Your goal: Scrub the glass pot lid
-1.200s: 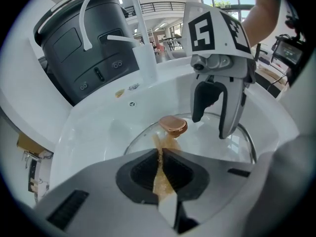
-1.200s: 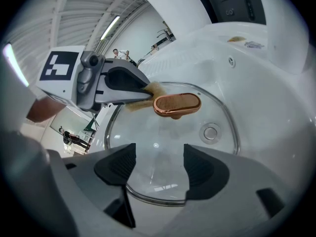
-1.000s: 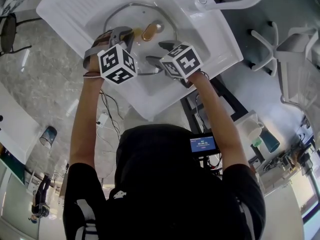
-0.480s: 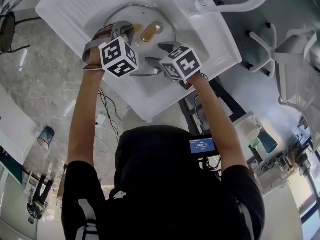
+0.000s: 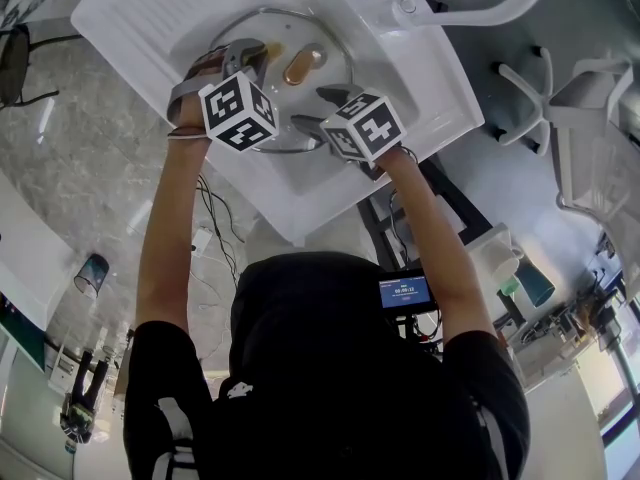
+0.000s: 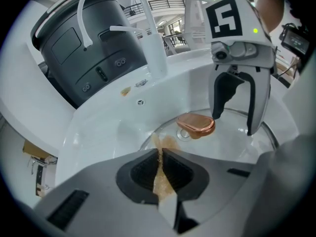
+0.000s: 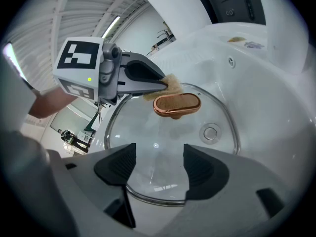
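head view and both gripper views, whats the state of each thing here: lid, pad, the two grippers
glass pot lid: lying in the sink, handle side up
handle: upright at the lid's middle, not gripped
scrub pad: pinched between jaws, free end at the glass beside the handle
left gripper: shut on the scrub pad
right gripper: open, empty, over the lid's near rim

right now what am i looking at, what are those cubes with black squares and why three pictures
There is no robot here. A person holds a two-jaw gripper in each hand, and the marked cubes are part of those grippers. One picture comes from a camera on the person's head, looking down. The other two cameras ride on the grippers. A glass pot lid with a copper-coloured handle lies in a white sink. The left gripper is shut on a tan scrub pad beside that handle. The right gripper is open and empty.
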`<act>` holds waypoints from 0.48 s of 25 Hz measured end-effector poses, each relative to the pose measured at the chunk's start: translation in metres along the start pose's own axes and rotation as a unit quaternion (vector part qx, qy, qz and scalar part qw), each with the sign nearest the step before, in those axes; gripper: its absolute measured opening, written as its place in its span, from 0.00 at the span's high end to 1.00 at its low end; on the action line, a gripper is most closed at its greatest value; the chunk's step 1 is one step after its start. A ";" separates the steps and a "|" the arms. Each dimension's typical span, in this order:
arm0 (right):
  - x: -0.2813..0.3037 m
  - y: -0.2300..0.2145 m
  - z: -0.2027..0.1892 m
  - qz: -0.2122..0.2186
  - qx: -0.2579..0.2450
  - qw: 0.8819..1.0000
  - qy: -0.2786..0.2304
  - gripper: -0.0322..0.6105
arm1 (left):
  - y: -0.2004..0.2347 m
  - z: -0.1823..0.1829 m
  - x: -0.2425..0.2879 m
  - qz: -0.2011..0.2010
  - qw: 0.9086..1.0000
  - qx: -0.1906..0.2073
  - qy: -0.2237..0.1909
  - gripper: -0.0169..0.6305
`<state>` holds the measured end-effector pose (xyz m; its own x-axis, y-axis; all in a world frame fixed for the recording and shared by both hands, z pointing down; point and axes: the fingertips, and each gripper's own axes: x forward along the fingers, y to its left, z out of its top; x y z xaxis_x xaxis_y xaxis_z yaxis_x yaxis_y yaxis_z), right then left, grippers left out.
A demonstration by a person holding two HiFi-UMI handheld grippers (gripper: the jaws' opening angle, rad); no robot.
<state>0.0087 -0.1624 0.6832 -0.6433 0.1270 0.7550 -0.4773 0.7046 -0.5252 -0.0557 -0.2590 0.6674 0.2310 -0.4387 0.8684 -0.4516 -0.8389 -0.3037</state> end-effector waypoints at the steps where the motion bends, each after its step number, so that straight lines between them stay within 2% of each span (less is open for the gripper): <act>1: 0.000 0.000 0.000 0.000 0.000 1.000 0.001 0.50 | 0.000 -0.001 0.000 0.002 1.000 -0.002 -0.001 0.95; 12: 0.000 0.000 0.000 -0.001 0.000 1.000 0.004 0.50 | -0.007 -0.003 -0.012 0.010 1.000 -0.015 -0.005 0.95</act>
<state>0.0085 -0.1623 0.6829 -0.6373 0.1321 0.7592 -0.4784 0.7046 -0.5242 -0.0580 -0.2467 0.6608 0.2297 -0.4584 0.8585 -0.4818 -0.8200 -0.3089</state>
